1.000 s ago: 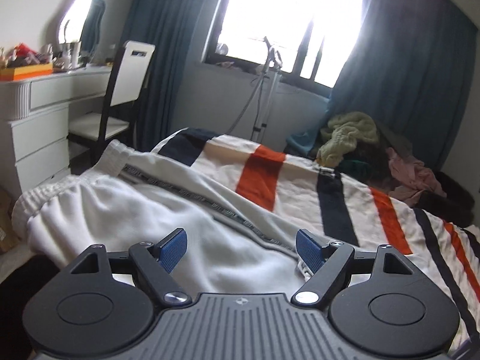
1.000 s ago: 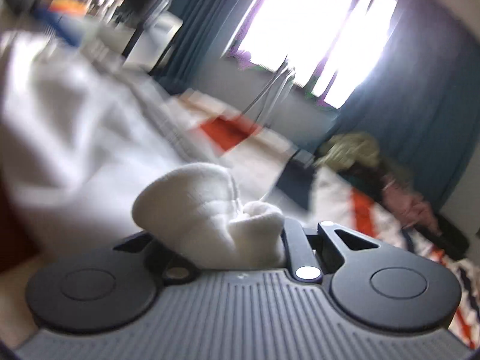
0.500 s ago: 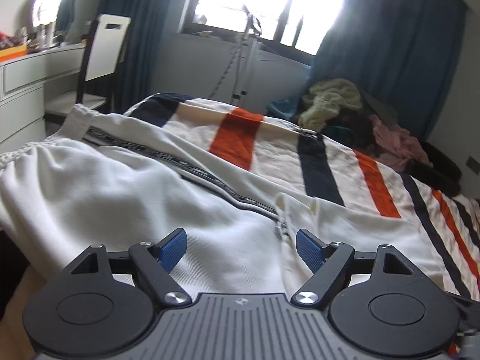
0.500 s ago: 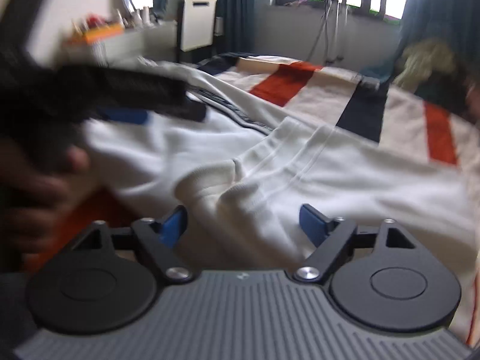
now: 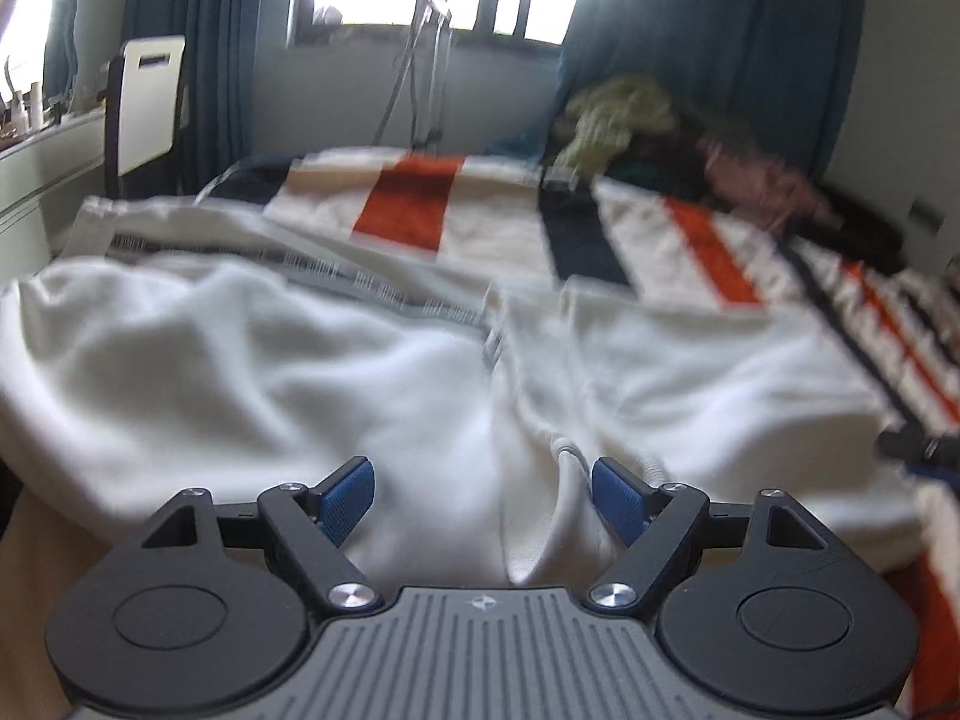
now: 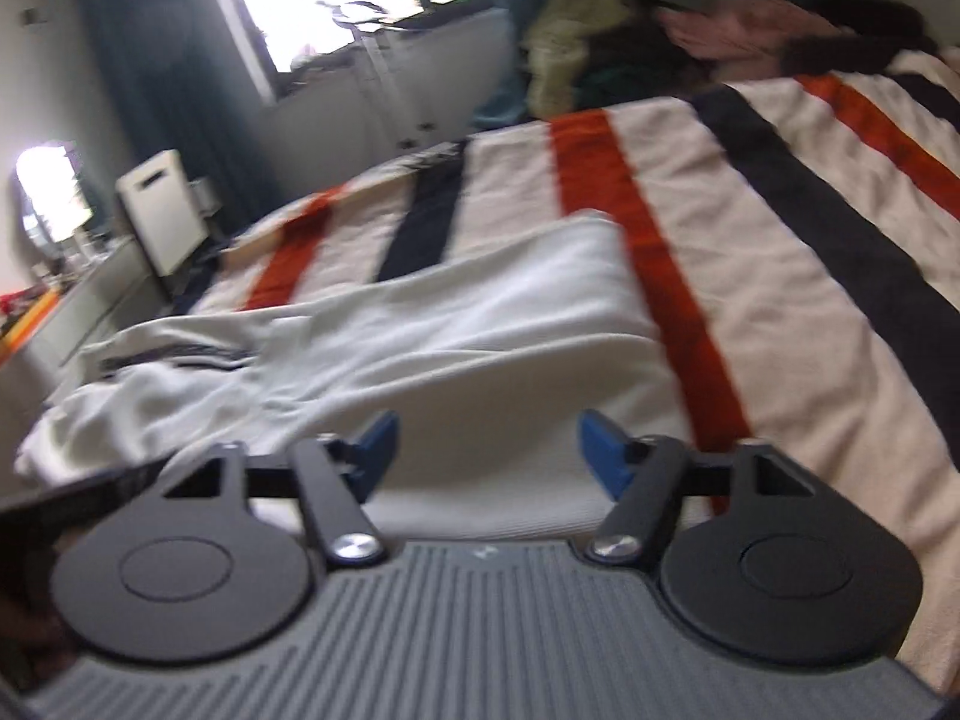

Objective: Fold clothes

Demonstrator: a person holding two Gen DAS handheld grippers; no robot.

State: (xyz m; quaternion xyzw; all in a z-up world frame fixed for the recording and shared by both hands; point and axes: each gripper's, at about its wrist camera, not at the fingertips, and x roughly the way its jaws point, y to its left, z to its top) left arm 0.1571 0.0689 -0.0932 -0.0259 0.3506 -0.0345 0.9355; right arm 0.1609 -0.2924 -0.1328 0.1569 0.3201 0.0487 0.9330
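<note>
Now left gripper (image 5: 483, 495) and right gripper (image 6: 486, 450) gape above white trousers (image 5: 270, 372).

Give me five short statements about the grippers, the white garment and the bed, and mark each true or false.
1. Both the left gripper and the right gripper have their jaws open. True.
2. The right gripper is clamped on a bunch of white cloth. False: nothing sits between its fingers.
3. The white garment lies spread on the striped bedspread. True.
4. The bedspread is plain blue. False: it is cream with orange and dark stripes.
5. A pile of clothes sits at the far end of the bed, near the curtain. True.
</note>
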